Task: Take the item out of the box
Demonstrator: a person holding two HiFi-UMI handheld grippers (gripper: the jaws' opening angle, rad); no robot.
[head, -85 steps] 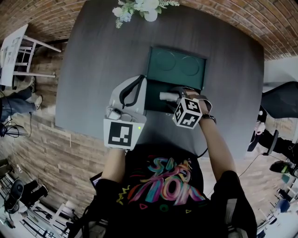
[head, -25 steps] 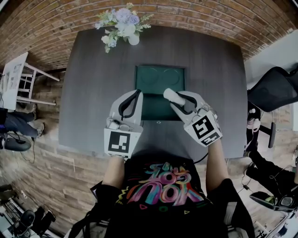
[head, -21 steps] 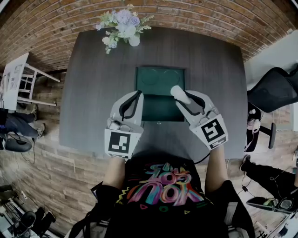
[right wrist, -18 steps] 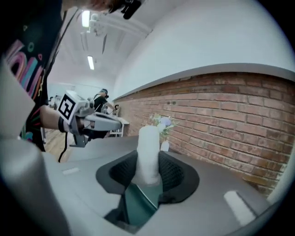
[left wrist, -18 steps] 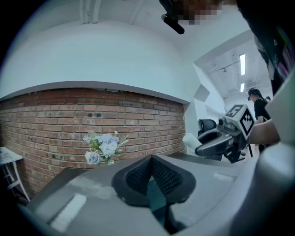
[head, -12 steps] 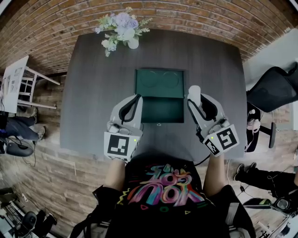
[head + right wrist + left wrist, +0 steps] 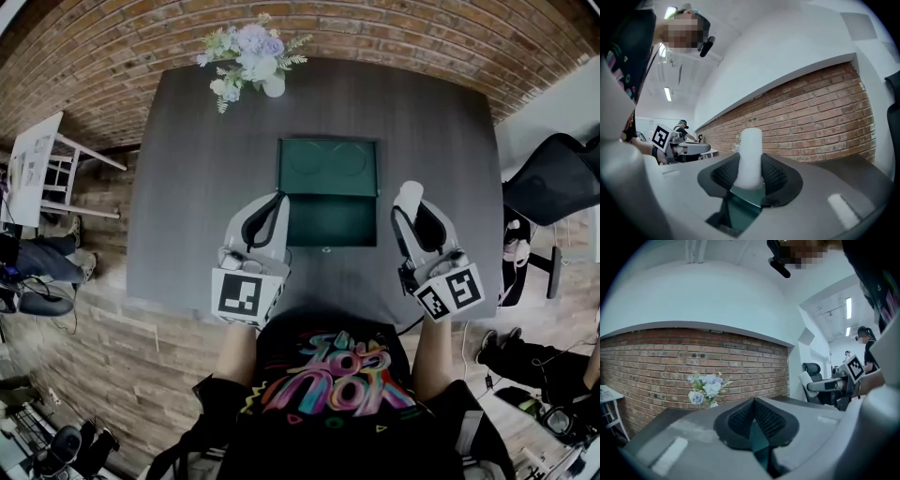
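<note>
The open green box (image 7: 330, 221) lies mid-table, its lid (image 7: 328, 167) folded back and the base showing nothing inside. My right gripper (image 7: 411, 212) hovers just right of the box, shut on a white cylinder (image 7: 408, 198). In the right gripper view that cylinder (image 7: 750, 154) stands upright between the pads of the gripper (image 7: 750, 174), with the green box (image 7: 740, 208) showing below. My left gripper (image 7: 277, 199) rests at the box's left edge. Its pads meet with nothing between them in the left gripper view (image 7: 753, 405).
A vase of pale flowers (image 7: 249, 54) stands at the far edge of the dark table (image 7: 187, 187). A black office chair (image 7: 553, 178) is beyond the table's right side. White furniture (image 7: 37, 159) stands to the left on the wooden floor.
The right gripper carried the white cylinder from over the box to the right, off the box, and rolled so the cylinder points away from me. The left gripper stayed put.
</note>
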